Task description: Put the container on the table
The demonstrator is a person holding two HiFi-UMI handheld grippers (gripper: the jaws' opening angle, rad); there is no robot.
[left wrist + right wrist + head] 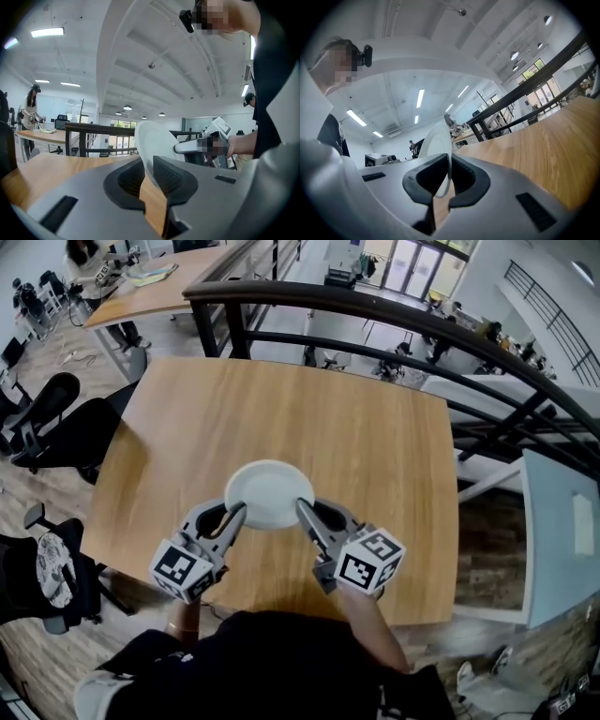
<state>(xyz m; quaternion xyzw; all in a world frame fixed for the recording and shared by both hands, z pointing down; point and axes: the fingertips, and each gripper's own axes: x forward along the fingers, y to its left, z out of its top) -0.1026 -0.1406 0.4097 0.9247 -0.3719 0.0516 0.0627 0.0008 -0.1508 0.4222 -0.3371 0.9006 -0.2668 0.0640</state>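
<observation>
The white, round, shallow plastic container (270, 493) hangs between the 2 claws, each pinching an opposite side of its rim. The left gripper (234, 514) has its dark ribbed pads closed on the rim nearest it, and in the left gripper view the thin white wall runs up from between the jaws. The right gripper (305, 512) is clamped the same way on the opposite edge, its pads nearly together because the rim is so thin. Two grips at opposite points make sense here: a wide, light dish held at only 1 edge would sag or twist, while this pairing keeps it level.

Beneath both claws lies the square, light-brown wooden table (281, 409), with most of its bare top stretching ahead of the claw tips. The container sits over the table's near part, close in front of the person, so it can go down without a long reach. Both claws point roughly level, low over the wood. Whether the base already touches the table I cannot tell from these views; the wood shows close under the jaws in both gripper views.

Beyond the table's far edge, well ahead of the claws, runs a black metal railing (375, 310).

In my judgement the placing is near its end: what remains is to seat the base flat and then part both pairs of jaws together, so neither side tips.
</observation>
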